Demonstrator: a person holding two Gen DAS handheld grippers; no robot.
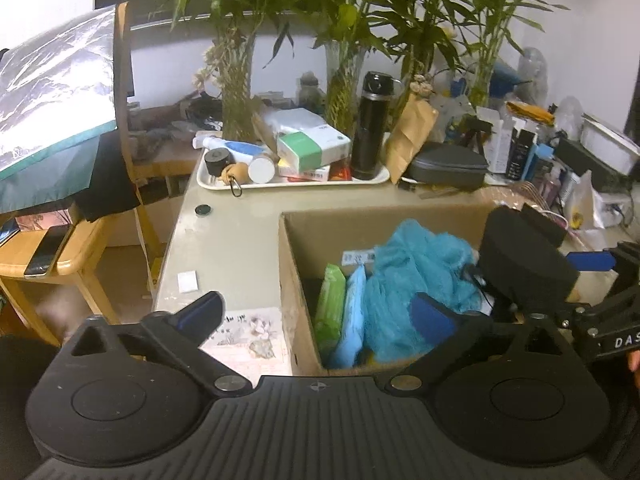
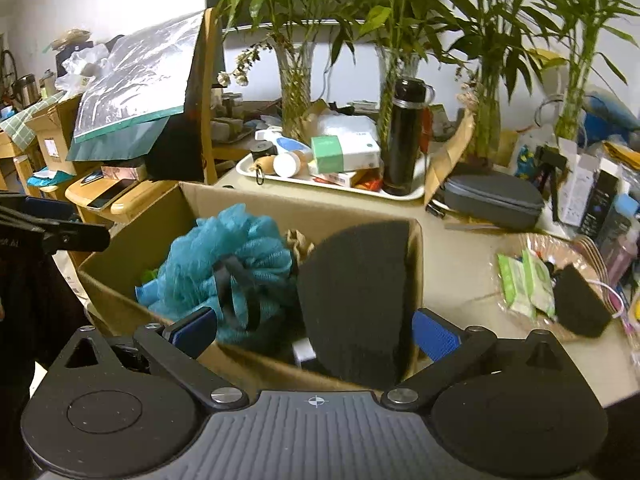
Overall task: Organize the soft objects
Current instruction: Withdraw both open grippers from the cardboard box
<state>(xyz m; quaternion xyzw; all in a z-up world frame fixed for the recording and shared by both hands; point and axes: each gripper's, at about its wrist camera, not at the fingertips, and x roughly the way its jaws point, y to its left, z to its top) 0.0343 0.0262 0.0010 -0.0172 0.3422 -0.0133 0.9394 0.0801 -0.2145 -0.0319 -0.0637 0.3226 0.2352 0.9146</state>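
A: Quick one. Both grippers over the cardboard box [image 2: 128,264], both with fingers spread wide. Left gripper [image 1: 320,312] holds nothing; its blue pads straddle the box's near corner. Right gripper [image 2: 316,332] has the black foam piece [image 2: 356,300] standing between its pads, but I see no contact, so it's loose.

B: Where are the soft things?

A: Mostly in the box: teal mesh pouf [image 2: 228,264], green wipes pack [image 1: 330,308], blue pack [image 1: 352,320], and the foam piece propped against the right wall, top above the rim. A second black foam piece [image 2: 580,304] and two wipes packs [image 2: 524,284] lie in the wicker tray [image 2: 520,244], just right of the box.

B: Risks?

A: The foam stands tall and leans. If the right gripper pulls back carelessly, a pad could catch it and tip it out over the wall. The pouf's dark cord [image 2: 236,292] sits near the right gripper's left pad, so it could snag.

B: Left side?

A: One finger is inside, one outside the box wall. A sideways move could shove the box across the table [image 1: 240,232].
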